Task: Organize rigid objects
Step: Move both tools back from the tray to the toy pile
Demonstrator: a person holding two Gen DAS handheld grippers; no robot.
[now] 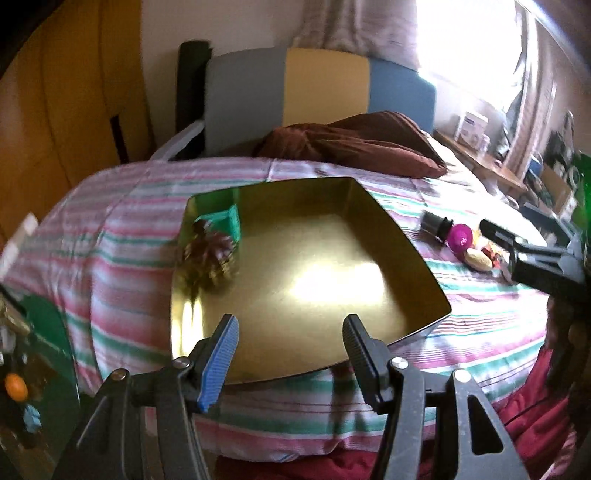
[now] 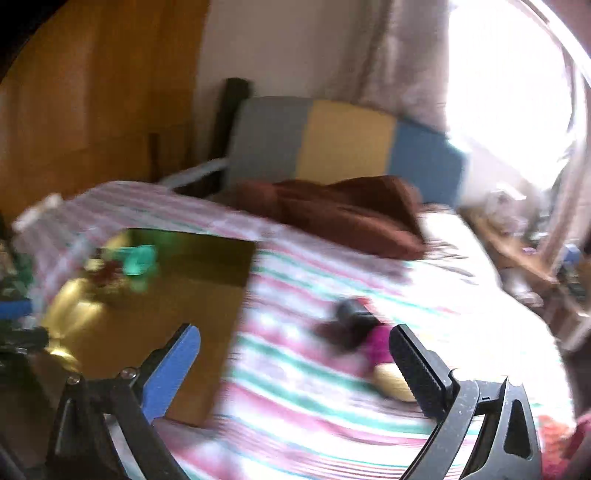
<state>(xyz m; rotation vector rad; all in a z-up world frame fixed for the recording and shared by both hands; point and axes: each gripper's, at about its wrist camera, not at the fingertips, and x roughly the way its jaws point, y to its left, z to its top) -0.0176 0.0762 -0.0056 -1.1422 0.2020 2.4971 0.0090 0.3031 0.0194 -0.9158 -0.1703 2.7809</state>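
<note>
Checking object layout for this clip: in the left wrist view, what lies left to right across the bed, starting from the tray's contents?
pinecone and teal block in the gold tray → dark cylinder → magenta round piece → pale yellow oval → right gripper, open.

I'm seeing a striped bedspread (image 1: 122, 236) filling the middle of the frame, with a brown pillow (image 1: 354, 142) lying across its upper centre. Behind it, a grey, yellow and blue headboard (image 1: 325, 86) is standing against the wall. A curtained window (image 1: 476, 33) is glaring at upper right, and wooden wardrobe doors (image 1: 62, 92) are filling the upper left.
</note>
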